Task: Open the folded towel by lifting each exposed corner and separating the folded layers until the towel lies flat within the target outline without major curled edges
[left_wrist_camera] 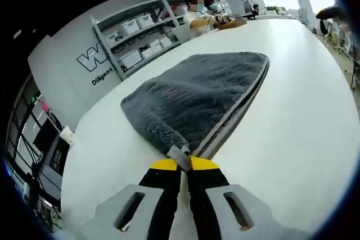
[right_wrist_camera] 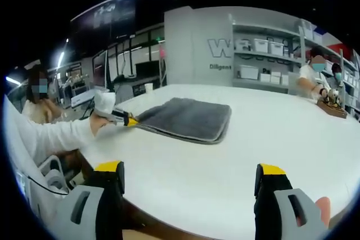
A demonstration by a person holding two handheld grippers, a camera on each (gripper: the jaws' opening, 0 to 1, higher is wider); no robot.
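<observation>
- On the white bench [left_wrist_camera: 292, 116]: folded grey towel [left_wrist_camera: 197, 96] is lying flat.
- Left gripper [left_wrist_camera: 181, 161]: jaws are pinching towel's near corner.
- Right gripper [right_wrist_camera: 188, 175]: jaws are standing wide, holding nothing.

white table [right_wrist_camera: 236, 155], shelves w/ bins [left_wrist_camera: 138, 35], seated people [right_wrist_camera: 315, 77]

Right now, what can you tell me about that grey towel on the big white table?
The towel is dark grey and plush, with a ribbed, fluffy pile and a smooth, lighter grey band along its edge. It lies folded, its layers stacked, flat on the white table. The left gripper is shut on its near corner, at the hemmed tip. The right gripper hangs open, well apart from it.
</observation>
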